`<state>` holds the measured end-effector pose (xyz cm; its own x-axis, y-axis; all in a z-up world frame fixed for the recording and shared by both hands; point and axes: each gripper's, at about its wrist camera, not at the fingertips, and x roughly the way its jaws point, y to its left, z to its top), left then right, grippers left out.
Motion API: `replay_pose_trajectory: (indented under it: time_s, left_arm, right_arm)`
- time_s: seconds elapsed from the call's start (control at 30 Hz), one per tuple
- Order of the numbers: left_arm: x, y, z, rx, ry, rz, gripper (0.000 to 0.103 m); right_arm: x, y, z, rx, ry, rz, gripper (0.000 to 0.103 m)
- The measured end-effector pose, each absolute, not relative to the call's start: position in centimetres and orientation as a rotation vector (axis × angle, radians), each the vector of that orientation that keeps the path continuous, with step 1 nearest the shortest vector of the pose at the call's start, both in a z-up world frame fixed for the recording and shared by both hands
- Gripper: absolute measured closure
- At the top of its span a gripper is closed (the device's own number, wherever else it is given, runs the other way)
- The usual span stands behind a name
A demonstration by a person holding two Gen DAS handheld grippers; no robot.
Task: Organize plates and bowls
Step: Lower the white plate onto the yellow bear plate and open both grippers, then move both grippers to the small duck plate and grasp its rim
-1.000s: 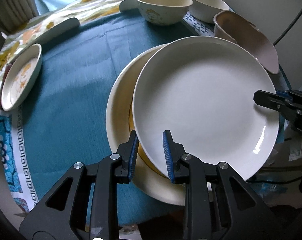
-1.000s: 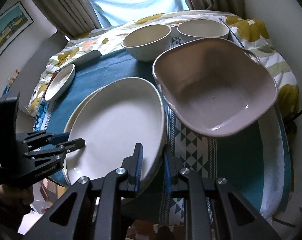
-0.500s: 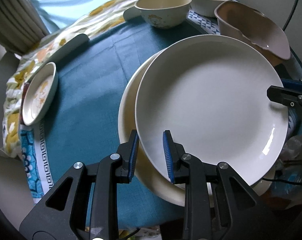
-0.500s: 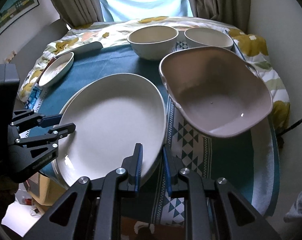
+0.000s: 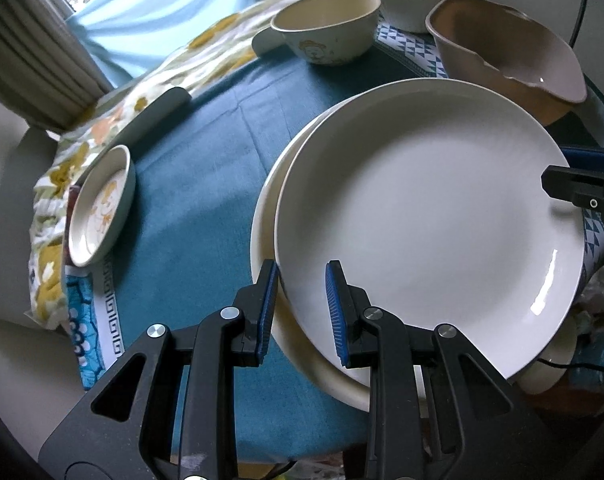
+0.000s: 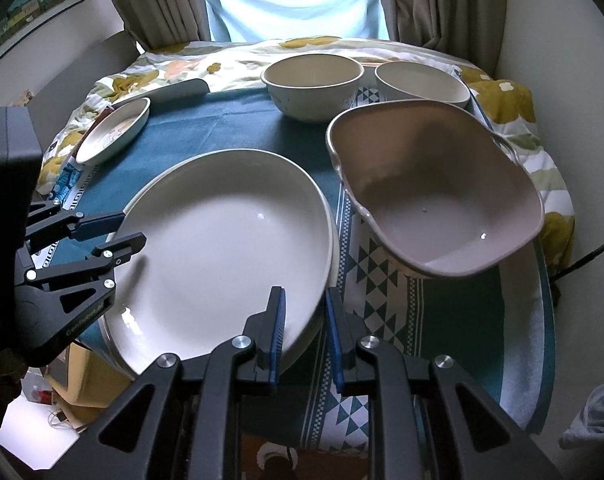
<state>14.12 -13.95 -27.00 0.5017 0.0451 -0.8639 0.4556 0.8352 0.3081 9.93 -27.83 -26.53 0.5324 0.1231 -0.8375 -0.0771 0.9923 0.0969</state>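
Two claws (image 5: 301,308) (image 6: 304,334) straddle white plate (image 5: 426,216) rim; plate near-level

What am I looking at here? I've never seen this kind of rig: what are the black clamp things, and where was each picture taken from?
No robot is involved: a person holds a two-finger gripper in each hand, and each carries a fisheye camera looking along its fingers. One picture is from the left gripper, the other from the right gripper; each also appears at the edge of the other's view.

Both straddle opposite rims of the white plate, which sits on a larger cream plate. Their blue pads look slightly apart from the rim, so a firm grip cannot be confirmed.

On the teal tablecloth also lie a small patterned dish, two cream bowls and a big brownish basin.
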Motion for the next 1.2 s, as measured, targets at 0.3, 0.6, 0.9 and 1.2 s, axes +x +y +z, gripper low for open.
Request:
replay_pose_trajectory:
  time_s: [0.3, 0.6, 0.9, 1.2]
  left_arm:
    - [14.0, -13.8, -26.9, 0.543, 1.021, -0.251, 0.081]
    - [13.1, -10.5, -19.7, 0.305, 0.959, -0.250, 0.074]
    - [11.8, -1.0, -10.3, 0.091, 0.766, -0.055, 0.000]
    - [15.5, 10.9, -9.3, -0.114, 0.766, 0.112, 0.000]
  right_arm:
    - [10.0, -27.5, -26.6, 0.033, 1.000, 0.128, 0.085]
    - [9.7, -27.5, -21.4, 0.066, 0.905, 0.192, 0.085]
    - [12.9, -23.1, -14.3, 0.066, 0.742, 0.392, 0.000]
    - [21.9, -14.0, -10.1, 0.032, 0.761, 0.506, 0.000]
